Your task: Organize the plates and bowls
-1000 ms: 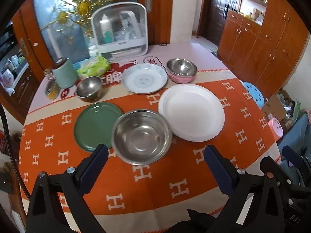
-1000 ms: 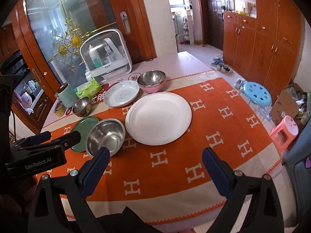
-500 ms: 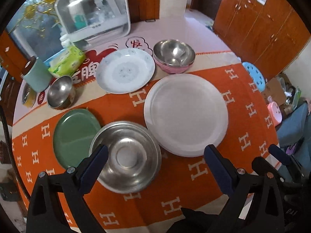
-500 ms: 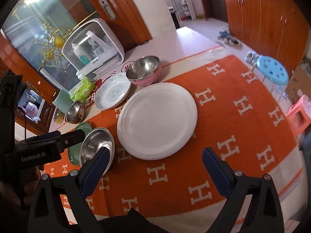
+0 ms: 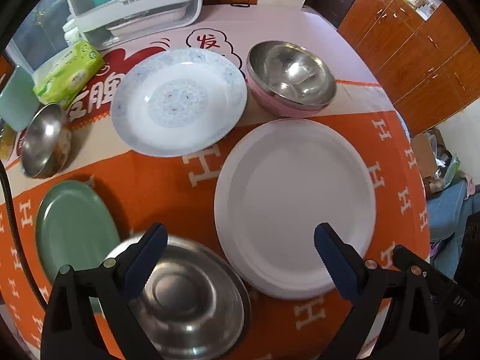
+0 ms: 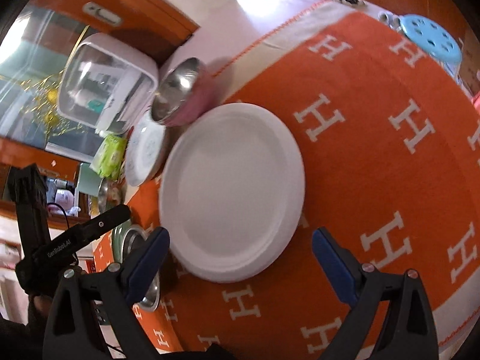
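Note:
A large white plate (image 5: 295,204) (image 6: 231,189) lies on the orange cloth. Beyond it sit a patterned white plate (image 5: 180,102) (image 6: 145,150) and a steel bowl nested in a pink bowl (image 5: 291,75) (image 6: 183,90). A green plate (image 5: 72,228) and a small steel bowl (image 5: 45,142) are at the left. A wide steel bowl (image 5: 192,300) (image 6: 141,270) lies under my left gripper (image 5: 240,240), which is open and hovers over the bowl's right rim and the white plate's near edge. My right gripper (image 6: 240,240) is open above the white plate's near edge, empty.
A white dish cabinet (image 5: 135,0) (image 6: 105,81), a green tissue pack (image 5: 69,72) (image 6: 109,156) and a teal cup (image 5: 15,99) stand at the back of the table (image 5: 270,27). A blue stool (image 6: 429,39) and wooden cupboards (image 5: 420,60) are off to the right.
Both grippers have dropped lower and moved forward over the table, so the dishes loom larger. The right view has tilted. No dish has moved and both grippers stay open.

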`<state>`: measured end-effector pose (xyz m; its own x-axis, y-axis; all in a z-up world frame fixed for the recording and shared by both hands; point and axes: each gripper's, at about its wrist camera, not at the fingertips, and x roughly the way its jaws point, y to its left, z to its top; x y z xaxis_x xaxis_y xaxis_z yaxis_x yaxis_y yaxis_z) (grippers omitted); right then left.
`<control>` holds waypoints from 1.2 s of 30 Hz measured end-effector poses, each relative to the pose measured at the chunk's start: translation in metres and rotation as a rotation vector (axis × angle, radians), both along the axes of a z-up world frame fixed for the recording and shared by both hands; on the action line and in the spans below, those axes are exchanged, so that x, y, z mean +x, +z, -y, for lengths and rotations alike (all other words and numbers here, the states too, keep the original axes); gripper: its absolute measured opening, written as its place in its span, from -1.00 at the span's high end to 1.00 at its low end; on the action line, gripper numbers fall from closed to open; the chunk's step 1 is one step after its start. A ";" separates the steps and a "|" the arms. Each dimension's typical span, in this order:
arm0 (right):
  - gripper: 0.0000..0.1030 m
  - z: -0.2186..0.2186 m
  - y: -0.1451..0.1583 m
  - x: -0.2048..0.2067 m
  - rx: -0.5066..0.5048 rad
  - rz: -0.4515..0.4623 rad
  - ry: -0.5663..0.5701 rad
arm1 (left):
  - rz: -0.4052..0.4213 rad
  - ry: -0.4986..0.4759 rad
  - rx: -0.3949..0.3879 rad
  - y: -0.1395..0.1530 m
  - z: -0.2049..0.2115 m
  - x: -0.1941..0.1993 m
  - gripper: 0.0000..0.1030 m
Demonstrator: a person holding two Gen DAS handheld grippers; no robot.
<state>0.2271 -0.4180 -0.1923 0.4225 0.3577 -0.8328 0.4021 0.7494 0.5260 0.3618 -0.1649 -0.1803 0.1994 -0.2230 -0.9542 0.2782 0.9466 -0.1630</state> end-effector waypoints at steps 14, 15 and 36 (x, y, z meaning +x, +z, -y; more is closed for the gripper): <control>-0.31 0.016 -0.042 0.019 -0.003 -0.056 -0.057 | -0.111 0.011 0.005 -0.065 0.011 0.033 -0.71; -0.26 0.016 -0.044 0.020 -0.004 -0.058 -0.052 | -0.118 0.011 0.006 -0.069 0.012 0.035 -0.67; 0.66 0.020 -0.044 0.013 -0.013 -0.049 -0.097 | -0.138 0.037 0.034 -0.078 0.028 0.032 0.37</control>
<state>0.2398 -0.4384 -0.2358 0.4131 0.3061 -0.8577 0.4982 0.7124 0.4942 0.3939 -0.1929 -0.2587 0.0737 -0.1851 -0.9800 0.2207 0.9613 -0.1649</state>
